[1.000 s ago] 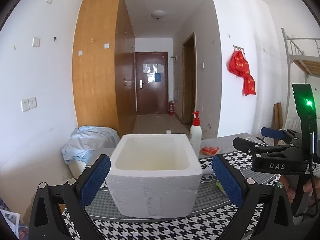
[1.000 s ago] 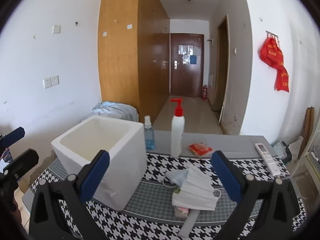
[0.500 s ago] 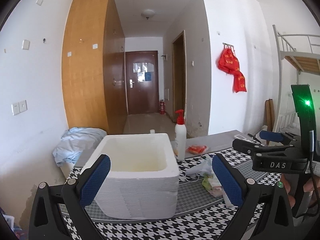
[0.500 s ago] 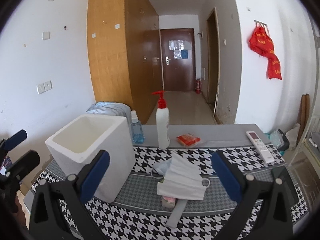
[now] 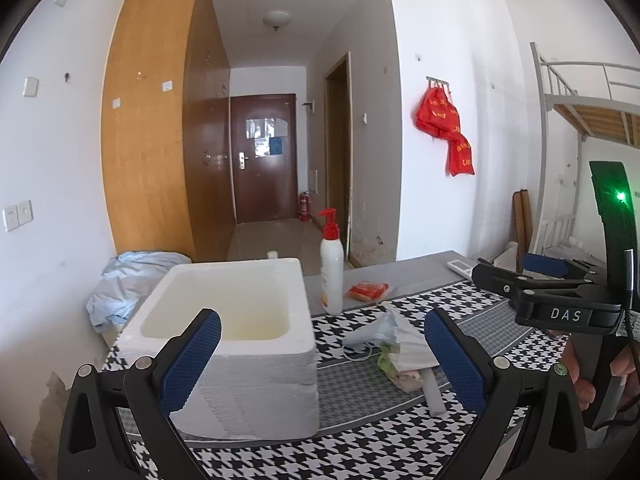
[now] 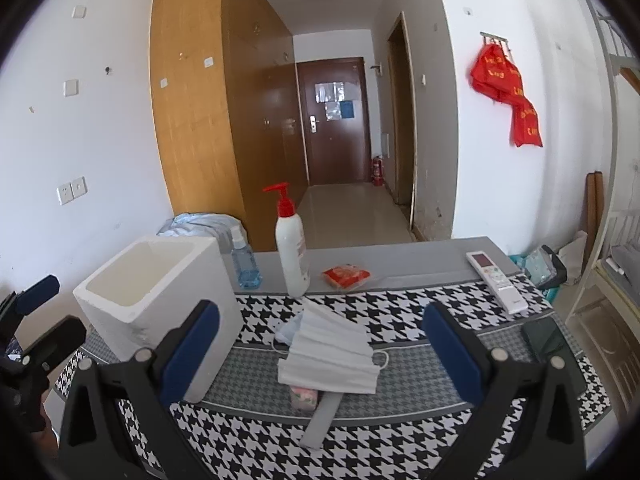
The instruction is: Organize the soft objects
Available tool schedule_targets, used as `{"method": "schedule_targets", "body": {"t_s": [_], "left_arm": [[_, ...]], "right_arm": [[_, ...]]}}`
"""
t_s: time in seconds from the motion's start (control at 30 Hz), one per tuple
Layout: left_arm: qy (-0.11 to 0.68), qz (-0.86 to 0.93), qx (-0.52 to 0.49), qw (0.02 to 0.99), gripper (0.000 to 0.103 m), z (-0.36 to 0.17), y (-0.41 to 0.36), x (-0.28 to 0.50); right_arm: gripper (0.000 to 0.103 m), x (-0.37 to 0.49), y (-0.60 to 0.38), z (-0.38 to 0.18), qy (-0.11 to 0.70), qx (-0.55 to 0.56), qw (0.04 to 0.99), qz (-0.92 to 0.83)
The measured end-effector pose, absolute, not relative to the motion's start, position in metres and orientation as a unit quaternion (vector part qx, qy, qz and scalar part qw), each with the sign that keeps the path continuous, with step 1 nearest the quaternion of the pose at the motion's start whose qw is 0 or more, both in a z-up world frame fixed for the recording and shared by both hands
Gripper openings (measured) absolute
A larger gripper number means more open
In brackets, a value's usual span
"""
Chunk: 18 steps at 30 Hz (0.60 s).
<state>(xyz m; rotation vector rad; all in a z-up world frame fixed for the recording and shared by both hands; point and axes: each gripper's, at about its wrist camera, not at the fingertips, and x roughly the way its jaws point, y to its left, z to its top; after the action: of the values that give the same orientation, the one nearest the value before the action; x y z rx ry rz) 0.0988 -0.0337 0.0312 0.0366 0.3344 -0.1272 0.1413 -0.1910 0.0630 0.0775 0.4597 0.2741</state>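
Observation:
A stack of white face masks [image 6: 332,356] lies on the houndstooth cloth, on top of a pink packet [image 6: 304,396] and a grey tube [image 6: 324,416]. Left of it stands an open, empty white foam box [image 6: 160,304]. My right gripper [image 6: 320,332] hovers open in front of the masks, holding nothing. In the left wrist view the foam box [image 5: 224,332] is near and to the left, and the masks [image 5: 400,340] lie to its right. My left gripper [image 5: 320,360] is open and empty. The right gripper [image 5: 508,272] shows at the right edge, held by a hand.
A red-capped pump bottle [image 6: 292,248], a small blue bottle [image 6: 244,260] and a red packet [image 6: 346,276] stand behind the masks. A white remote [image 6: 496,280] and a dark phone [image 6: 548,340] lie at the right. The left gripper [image 6: 44,316] shows at the left edge.
Both views have swung to the right, so the box and masks sit further left in frame. The masks have come into the left wrist view. Both grippers stayed open.

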Motion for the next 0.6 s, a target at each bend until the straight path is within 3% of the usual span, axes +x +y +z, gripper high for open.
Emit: {"method": "schedule_targets", "body": {"t_s": [0.6], "left_arm": [[0.19, -0.111, 0.027, 0.975, 0.102, 0.014, -0.063, 0.109]], "right_arm": [[0.103, 0.135, -0.215, 0.047, 0.228, 0.024, 0.966, 0.121]]}}
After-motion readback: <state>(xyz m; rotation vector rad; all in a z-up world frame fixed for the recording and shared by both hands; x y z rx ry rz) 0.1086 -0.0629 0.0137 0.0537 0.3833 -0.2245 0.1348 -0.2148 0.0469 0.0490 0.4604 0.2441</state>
